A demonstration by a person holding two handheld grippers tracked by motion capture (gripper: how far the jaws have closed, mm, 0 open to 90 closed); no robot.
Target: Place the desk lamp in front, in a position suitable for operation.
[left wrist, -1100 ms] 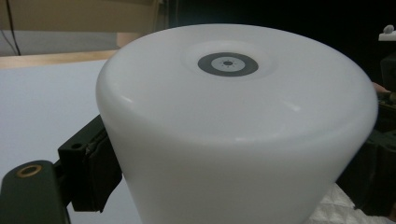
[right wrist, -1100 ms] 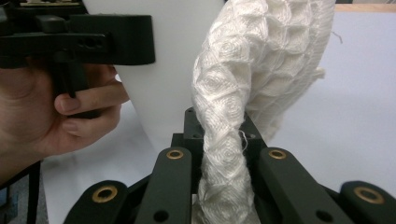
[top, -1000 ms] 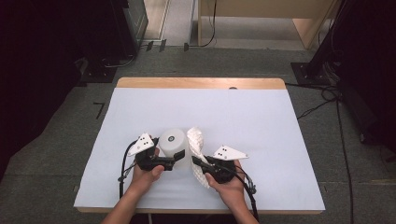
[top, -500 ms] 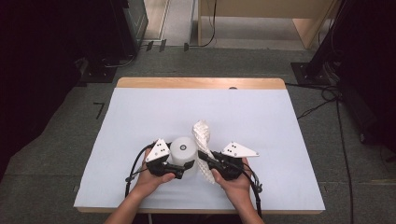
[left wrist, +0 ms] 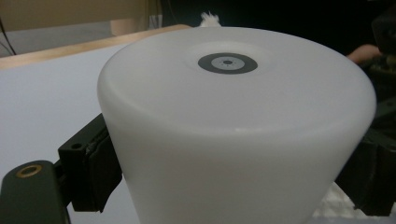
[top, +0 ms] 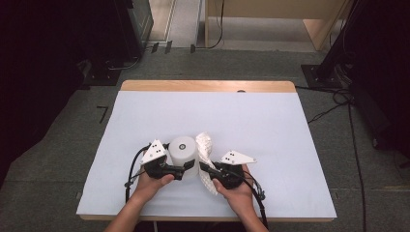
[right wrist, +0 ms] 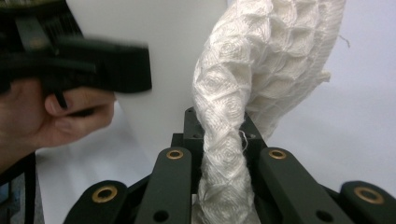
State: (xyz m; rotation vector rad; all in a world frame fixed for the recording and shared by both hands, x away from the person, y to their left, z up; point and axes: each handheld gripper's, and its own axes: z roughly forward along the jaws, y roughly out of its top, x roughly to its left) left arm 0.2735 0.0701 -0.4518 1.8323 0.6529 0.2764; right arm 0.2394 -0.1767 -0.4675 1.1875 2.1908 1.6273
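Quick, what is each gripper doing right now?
Left gripper: closed on the white cup, one jaw at each side.
Right gripper: shut on the white cloth.

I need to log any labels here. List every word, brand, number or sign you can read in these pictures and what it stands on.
No text can be read.
White cup: no words; its upturned base bears a plain grey and dark ring mark.
White cloth: woven pattern, no label.
Grey plates on the left gripper and right gripper: small dark dots, no letters.
Table: blank.
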